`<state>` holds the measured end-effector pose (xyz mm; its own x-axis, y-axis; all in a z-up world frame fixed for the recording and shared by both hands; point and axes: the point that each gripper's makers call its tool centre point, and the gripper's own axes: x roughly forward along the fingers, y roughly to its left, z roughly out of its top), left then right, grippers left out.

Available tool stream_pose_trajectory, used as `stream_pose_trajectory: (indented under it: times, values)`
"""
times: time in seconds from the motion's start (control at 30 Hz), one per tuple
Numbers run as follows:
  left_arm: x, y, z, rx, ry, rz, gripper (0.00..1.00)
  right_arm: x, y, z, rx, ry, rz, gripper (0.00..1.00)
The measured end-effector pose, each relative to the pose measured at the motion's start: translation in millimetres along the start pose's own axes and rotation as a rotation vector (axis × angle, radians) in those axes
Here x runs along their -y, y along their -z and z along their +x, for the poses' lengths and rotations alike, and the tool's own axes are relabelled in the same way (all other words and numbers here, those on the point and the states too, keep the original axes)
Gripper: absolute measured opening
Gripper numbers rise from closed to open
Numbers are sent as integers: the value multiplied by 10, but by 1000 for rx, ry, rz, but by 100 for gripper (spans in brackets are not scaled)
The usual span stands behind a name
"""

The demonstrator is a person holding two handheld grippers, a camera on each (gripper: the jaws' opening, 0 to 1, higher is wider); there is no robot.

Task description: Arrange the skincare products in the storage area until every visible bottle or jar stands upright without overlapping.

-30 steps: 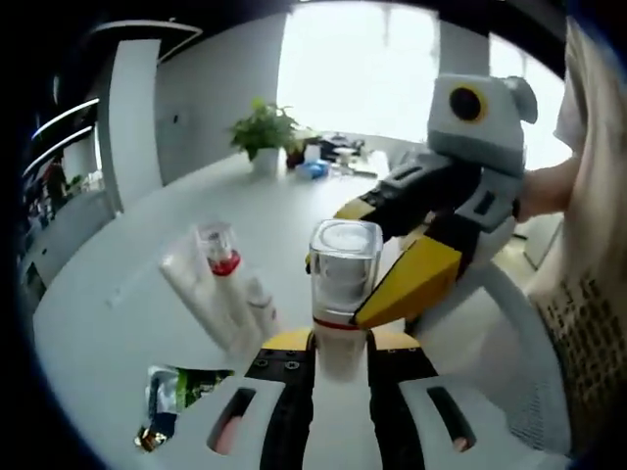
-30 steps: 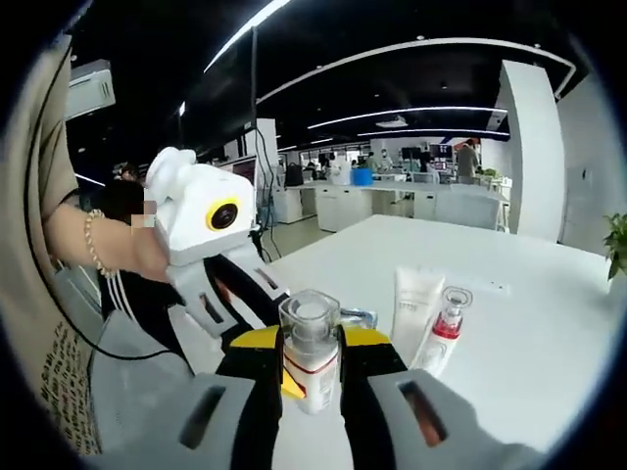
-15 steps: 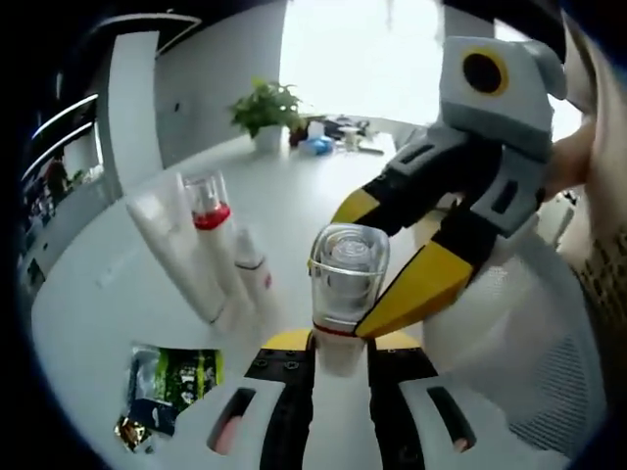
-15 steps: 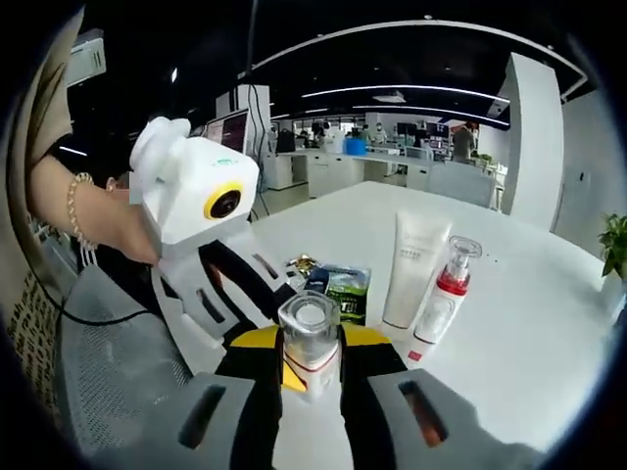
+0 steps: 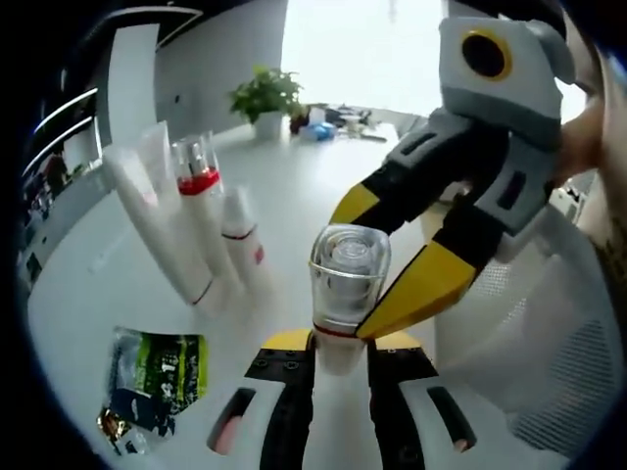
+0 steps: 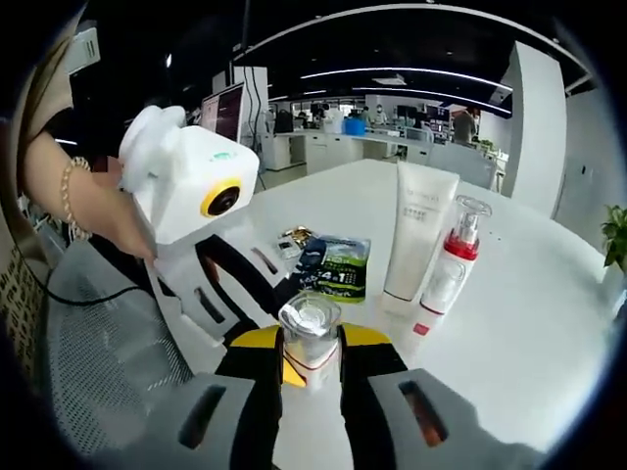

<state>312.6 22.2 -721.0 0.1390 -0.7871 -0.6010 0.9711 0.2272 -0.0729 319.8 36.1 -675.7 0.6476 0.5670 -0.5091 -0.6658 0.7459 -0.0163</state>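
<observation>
Skincare bottle (image 5: 348, 284) with the clear square cap sits pinched between both sets of fingers at once — the left gripper (image 5: 340, 345) holds its white body low, and the right gripper (image 6: 312, 354) closes on it from the other side. Beyond the fingertips stand a white tube (image 6: 415, 240) and a red-collared pump bottle (image 6: 451, 269) (upright, close together). Two opposing grips could twist or drop it, or swing it into those neighbours on the surface (image 6: 529, 323).
</observation>
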Motion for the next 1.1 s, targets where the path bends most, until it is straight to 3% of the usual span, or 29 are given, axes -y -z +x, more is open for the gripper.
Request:
stream_pose_trajectory:
  times: [0.7, 1.0, 1.1]
  values:
    - [-31, 81, 70, 8, -3, 17, 17, 0, 77, 72, -14, 9, -40, 21]
    - [-66, 64, 88, 13, 3, 17, 16, 55, 46, 83, 26, 19, -13, 22]
    - [-82, 52, 104, 14, 6, 20, 16, 105, -5, 75, 52, 28, 10, 29]
